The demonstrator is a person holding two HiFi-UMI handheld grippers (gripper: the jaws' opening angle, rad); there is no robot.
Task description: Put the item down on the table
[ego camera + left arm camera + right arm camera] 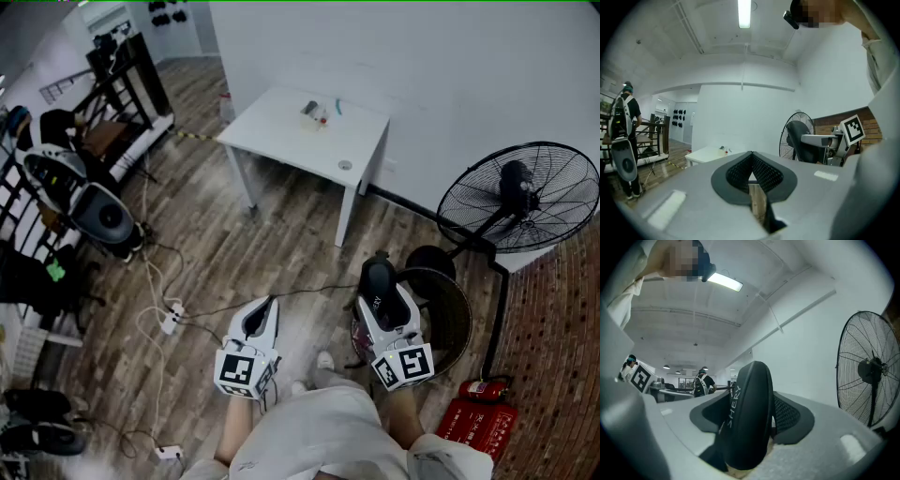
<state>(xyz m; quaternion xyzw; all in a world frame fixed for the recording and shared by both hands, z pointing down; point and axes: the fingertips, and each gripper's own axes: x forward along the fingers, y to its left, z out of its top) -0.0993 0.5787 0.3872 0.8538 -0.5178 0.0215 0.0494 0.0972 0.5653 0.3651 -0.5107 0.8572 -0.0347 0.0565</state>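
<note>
A black, rounded, oval item [378,277] with white lettering on its edge stands between the jaws of my right gripper [382,298], which is shut on it; in the right gripper view the item [745,423] fills the gap and rises above the pads. My left gripper [265,307] is shut with nothing in it, and its mesh pads meet at the tip [751,165]. Both grippers hang over the wooden floor, well short of the white table [281,136], which stands ahead by the white wall. The table [705,153] appears small and distant in the left gripper view.
A few small things [315,113] lie on the table's far side. A black standing fan [518,197] with its round base [441,309] is close on the right, red fire extinguishers [483,403] beside it. Cables and a power strip [169,323] cross the floor at left. A person with a backpack [626,140] stands far left.
</note>
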